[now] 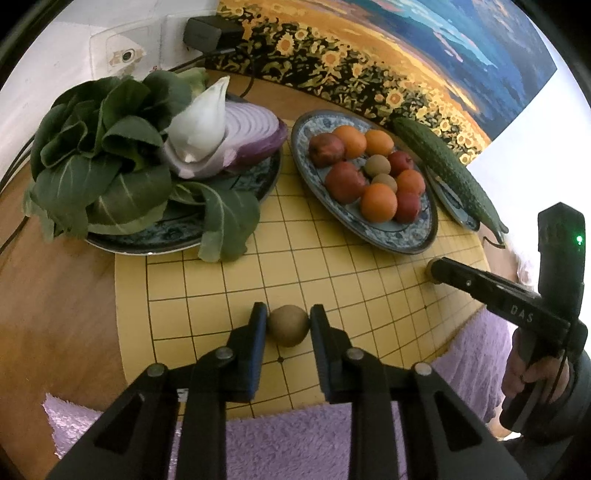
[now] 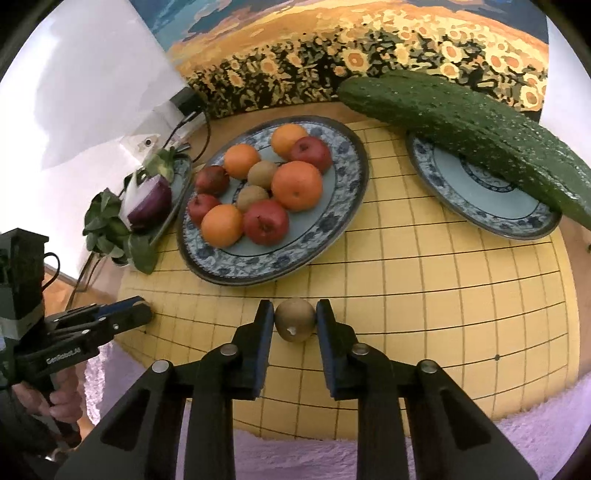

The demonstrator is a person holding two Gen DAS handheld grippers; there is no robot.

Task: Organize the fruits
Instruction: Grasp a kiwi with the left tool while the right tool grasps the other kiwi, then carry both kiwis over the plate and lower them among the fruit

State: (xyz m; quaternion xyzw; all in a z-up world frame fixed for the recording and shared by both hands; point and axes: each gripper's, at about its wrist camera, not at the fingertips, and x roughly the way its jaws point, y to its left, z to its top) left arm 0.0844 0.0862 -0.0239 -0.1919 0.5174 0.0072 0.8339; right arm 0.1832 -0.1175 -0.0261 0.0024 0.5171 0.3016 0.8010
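Both grippers, left and right, are each clamped on a kiwi, so you lift next toward the fruit plate.

We saw a white wall at the back, with a socket and a black adapter plugged in, its cable trailing down to the wooden table. A sunflower painting leaned along the wall. A yellow grid board lay on the table, and a lilac towel covered the near edge
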